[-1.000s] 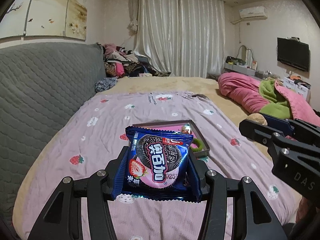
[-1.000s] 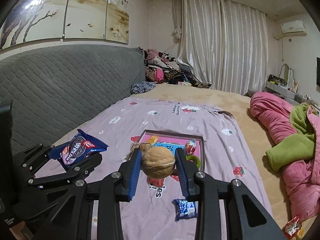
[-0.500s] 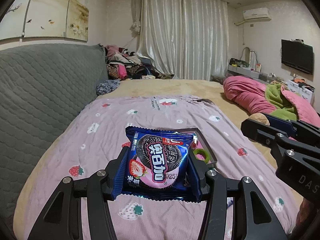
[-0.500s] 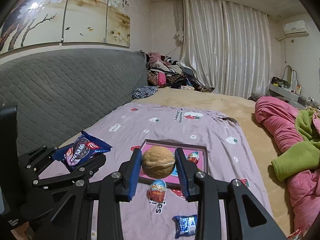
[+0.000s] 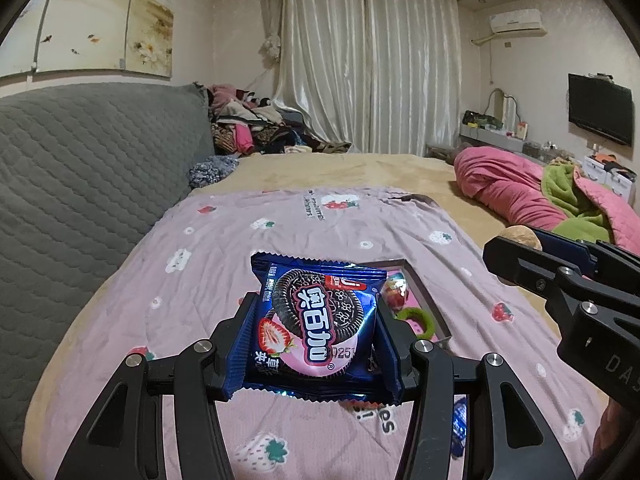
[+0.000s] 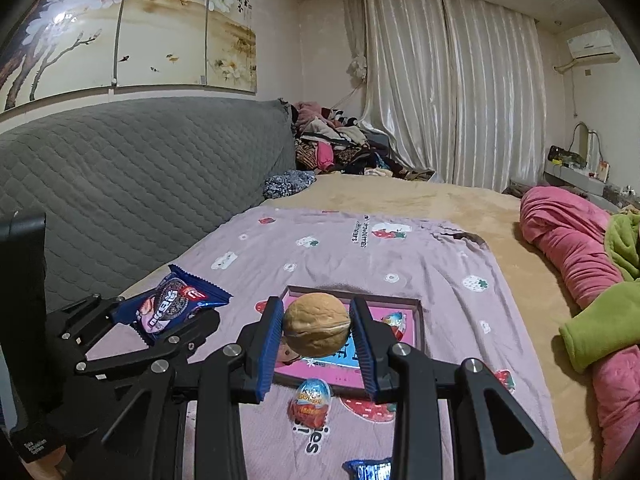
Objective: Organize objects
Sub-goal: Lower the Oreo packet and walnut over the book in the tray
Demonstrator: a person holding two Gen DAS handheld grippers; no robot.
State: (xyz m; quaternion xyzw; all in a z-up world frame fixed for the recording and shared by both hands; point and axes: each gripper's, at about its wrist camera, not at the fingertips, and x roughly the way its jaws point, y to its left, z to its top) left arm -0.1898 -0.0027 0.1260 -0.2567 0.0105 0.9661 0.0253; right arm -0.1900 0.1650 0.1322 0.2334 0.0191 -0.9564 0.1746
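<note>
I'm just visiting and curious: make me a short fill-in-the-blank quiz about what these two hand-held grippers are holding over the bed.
1. The left hand-held gripper is shut on a blue ____ packet.
2. The right hand-held gripper grips a ____.
3. The tray has a ____ floor.
4. The foil-wrapped chocolate egg lies ____ the tray.

Missing words: cookie; walnut; pink; outside

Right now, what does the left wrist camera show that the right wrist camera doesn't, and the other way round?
Only the left wrist view shows the green ring in the tray and the TV. Only the right wrist view shows the chocolate egg lying on the blanket in front of the tray. Both show the cookie packet in the left gripper, the walnut in the right gripper, and the tray.
</note>
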